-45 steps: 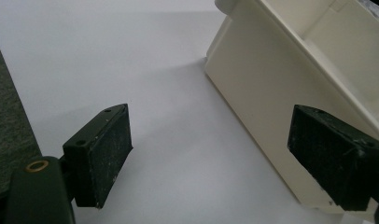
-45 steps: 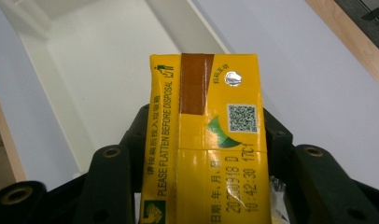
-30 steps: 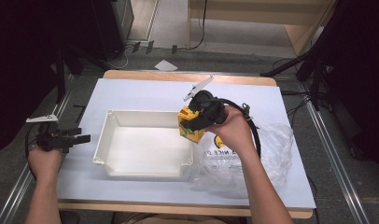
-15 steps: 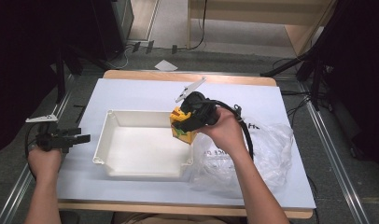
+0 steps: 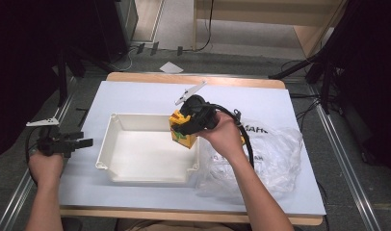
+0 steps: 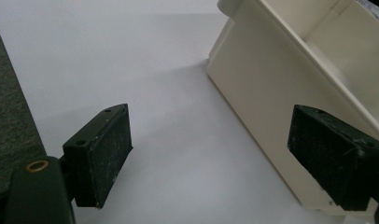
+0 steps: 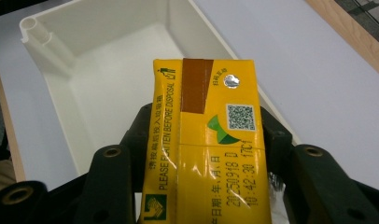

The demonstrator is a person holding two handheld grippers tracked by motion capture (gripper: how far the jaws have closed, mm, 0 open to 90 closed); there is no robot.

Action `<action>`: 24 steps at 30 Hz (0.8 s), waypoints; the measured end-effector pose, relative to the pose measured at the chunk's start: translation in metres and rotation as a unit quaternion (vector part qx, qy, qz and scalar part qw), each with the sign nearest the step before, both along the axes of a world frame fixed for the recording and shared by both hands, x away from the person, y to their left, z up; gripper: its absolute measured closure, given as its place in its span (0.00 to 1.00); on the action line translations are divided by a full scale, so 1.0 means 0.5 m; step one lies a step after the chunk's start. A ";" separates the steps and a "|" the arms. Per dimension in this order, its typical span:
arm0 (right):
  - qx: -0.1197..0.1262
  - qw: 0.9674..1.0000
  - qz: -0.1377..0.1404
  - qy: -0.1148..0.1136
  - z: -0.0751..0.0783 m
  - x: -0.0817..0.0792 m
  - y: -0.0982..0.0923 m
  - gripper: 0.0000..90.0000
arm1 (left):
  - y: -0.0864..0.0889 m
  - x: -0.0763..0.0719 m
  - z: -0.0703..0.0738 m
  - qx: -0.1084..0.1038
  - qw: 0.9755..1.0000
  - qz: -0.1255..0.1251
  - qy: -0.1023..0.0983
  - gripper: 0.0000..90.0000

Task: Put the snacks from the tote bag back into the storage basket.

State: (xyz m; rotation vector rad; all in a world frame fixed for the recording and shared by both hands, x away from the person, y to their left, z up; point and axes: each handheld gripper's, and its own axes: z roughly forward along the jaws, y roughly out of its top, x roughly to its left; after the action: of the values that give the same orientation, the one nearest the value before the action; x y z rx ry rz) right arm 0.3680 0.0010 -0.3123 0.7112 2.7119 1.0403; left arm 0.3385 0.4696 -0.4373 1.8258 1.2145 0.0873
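My right gripper (image 5: 183,129) is shut on a yellow drink carton (image 5: 180,131) with green print, held over the right rim of the white tray (image 5: 116,166). In the right gripper view the carton (image 7: 208,140) sits between the two black jaws, its top end with the foil straw hole pointing toward the tray (image 7: 61,70) below. My left gripper (image 5: 80,142) rests at the table's left edge, beside the tray's left wall. In the left gripper view its pads (image 6: 101,151) stand wide apart with nothing between them, the tray's wall (image 6: 253,88) just ahead on the right.
A crumpled clear plastic bag (image 5: 275,159) with dark print lies on the table right of the tray, under my right forearm. The white table cover (image 5: 145,96) ends at a wooden edge (image 5: 193,77) at the back. Metal rails run along both sides on the floor.
My right gripper has carried the carton a little to the left and slightly down, from beside the tray's right rim to over it. The left gripper has stayed put.
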 end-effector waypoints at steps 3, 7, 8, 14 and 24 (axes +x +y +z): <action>0.005 1.000 -0.005 0.004 -0.013 0.005 0.011 0.59 | 0.002 -0.001 0.000 -0.001 1.000 0.002 -0.002 0.16; 0.003 1.000 -0.006 0.009 -0.031 0.012 0.023 0.59 | 0.003 -0.001 0.000 -0.002 1.000 0.002 -0.001 0.16; 0.003 1.000 -0.006 0.009 -0.031 0.012 0.023 0.59 | 0.003 -0.001 -0.001 -0.002 1.000 0.001 -0.001 0.16; -0.003 1.000 -0.006 0.007 -0.057 0.024 0.036 0.59 | 0.001 0.000 -0.001 -0.002 1.000 0.000 -0.001 0.16; 0.004 0.999 -0.034 0.015 -0.097 0.052 0.033 0.59 | 0.005 -0.003 -0.001 -0.003 1.000 0.002 -0.001 0.16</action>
State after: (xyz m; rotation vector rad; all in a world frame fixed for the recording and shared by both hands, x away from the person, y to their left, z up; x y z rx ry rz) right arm 0.3938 0.0176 -0.3610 0.8202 2.6895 1.0349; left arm 0.3371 0.4722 -0.4377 1.8176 1.2146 0.0879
